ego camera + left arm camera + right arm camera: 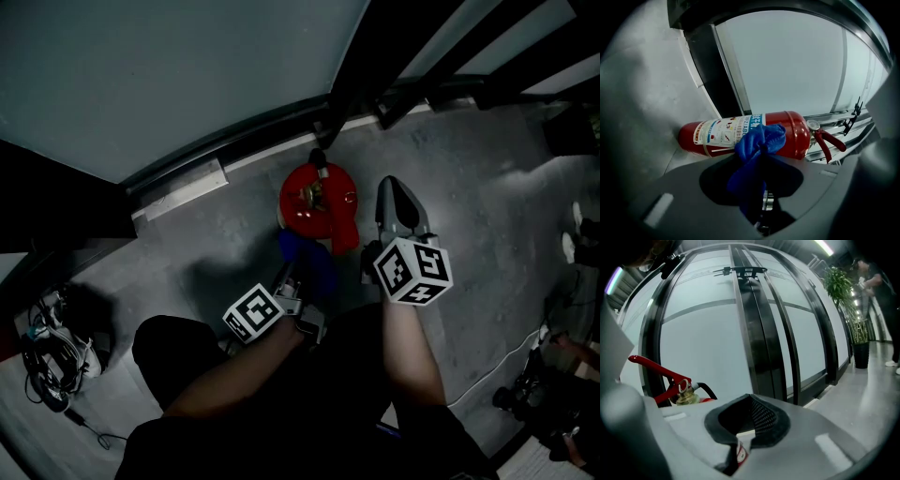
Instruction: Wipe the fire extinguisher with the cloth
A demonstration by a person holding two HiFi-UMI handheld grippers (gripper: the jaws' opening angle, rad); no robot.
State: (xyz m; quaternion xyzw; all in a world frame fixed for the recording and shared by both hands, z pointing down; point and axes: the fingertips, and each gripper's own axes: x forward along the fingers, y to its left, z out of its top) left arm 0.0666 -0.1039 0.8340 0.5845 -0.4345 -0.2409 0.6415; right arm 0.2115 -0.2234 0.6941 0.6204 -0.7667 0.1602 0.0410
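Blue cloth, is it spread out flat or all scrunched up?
Scrunched up. The blue cloth is bunched in the left tongs, its wad against the red fire extinguisher.

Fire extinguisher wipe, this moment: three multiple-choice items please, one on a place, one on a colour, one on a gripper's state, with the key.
1. Where is the cloth?
A. On the floor.
B. Between the left gripper's jaws, at the fire extinguisher.
C. Draped over the extinguisher's handle.

2. What colour is the cloth?
A. White.
B. Blue.
C. Yellow.

3. How do the right gripper's jaws stand?
A. Wide apart.
B. Shut on the cloth.
C. Together, nothing between.

Key:
1 B, the left gripper view shows the jaws pinching it at the red body.
2 B, it is blue in the head view and the left gripper view.
3 C, the right gripper view shows the pads meeting with nothing held.
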